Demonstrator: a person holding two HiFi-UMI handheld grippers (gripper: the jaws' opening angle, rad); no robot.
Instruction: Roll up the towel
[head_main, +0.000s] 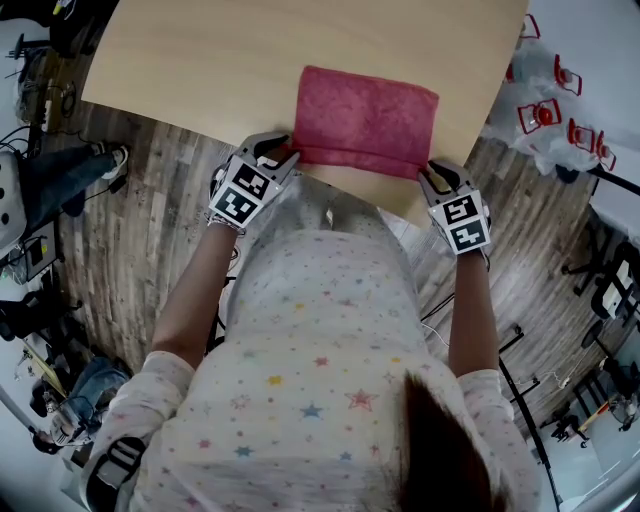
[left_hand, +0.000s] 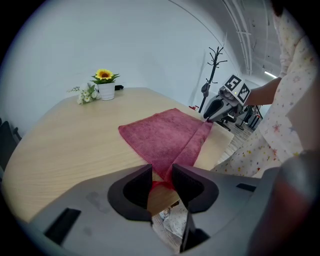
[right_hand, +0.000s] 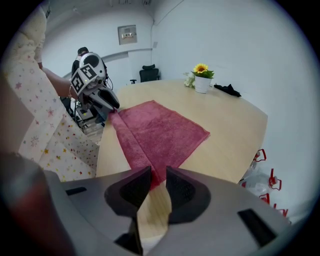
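Observation:
A dark pink towel (head_main: 365, 115) lies flat on the wooden table (head_main: 200, 60), close to the near edge. Its near hem is lifted and folded over into a narrow strip (left_hand: 197, 142). My left gripper (head_main: 285, 157) is shut on the towel's near left corner, and red cloth shows between its jaws (left_hand: 161, 181). My right gripper (head_main: 432, 180) is shut on the near right corner (right_hand: 158, 181). Each gripper shows in the other's view, the right gripper (left_hand: 215, 110) and the left gripper (right_hand: 100, 97), both at the ends of the folded hem. The towel (right_hand: 160, 130) beyond the hem is spread out smooth.
A white pot with a sunflower (left_hand: 105, 85) stands at the table's far side, and a small black object (right_hand: 227, 90) lies near it. White and red items (head_main: 545, 110) sit on the floor to the right. A coat rack (left_hand: 215, 65) stands beyond the table.

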